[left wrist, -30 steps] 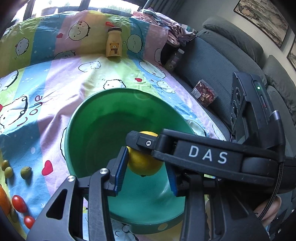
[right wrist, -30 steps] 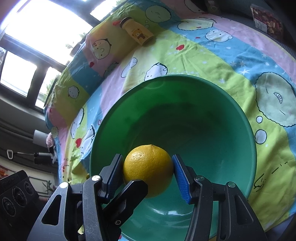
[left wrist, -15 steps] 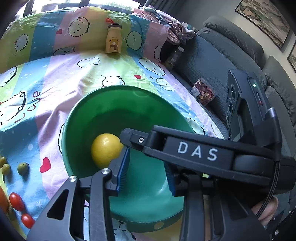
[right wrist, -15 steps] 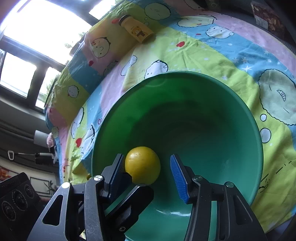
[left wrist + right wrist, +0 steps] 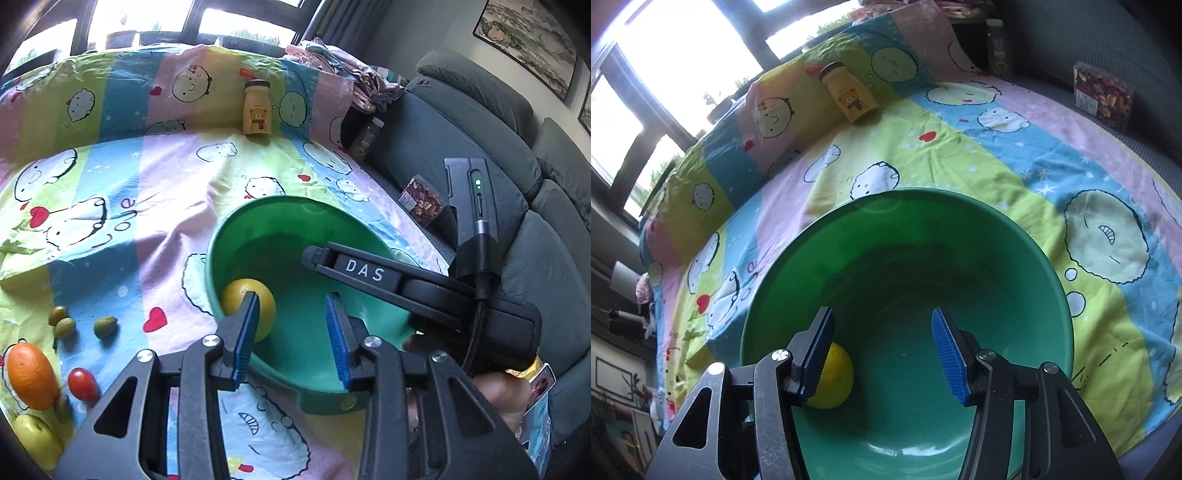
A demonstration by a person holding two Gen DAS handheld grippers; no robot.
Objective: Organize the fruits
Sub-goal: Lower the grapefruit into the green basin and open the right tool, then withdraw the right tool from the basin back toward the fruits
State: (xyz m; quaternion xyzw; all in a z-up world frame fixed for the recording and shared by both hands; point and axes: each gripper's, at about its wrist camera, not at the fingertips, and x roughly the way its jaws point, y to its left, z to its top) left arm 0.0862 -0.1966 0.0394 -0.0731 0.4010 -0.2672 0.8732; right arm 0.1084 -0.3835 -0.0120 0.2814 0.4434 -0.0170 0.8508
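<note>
Blue-padded right gripper (image 5: 882, 350) opening, clutching nothing | lemon (image 5: 833, 380) lying behind its left pad inside green bowl (image 5: 1015, 236) | left gripper (image 5: 291, 336) hanging empty, part-open | risk: retreating pad clipping lemon or bowl rim.

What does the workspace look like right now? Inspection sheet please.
Surface: cartoon-print sheet, wrinkled.
Job's things: lemon lying free in the green bowl; orange, cherry tomato, three olives and a yellow-green fruit beside the bowl on the sheet.
Clutter: bear-print bottle, upright; snack box on the sofa.
Grippers: left gripper open, empty; right gripper opening, empty, over the bowl.
Cables: black cable on the right gripper.
Surroundings: grey sofa, windows, framed pictures.
</note>
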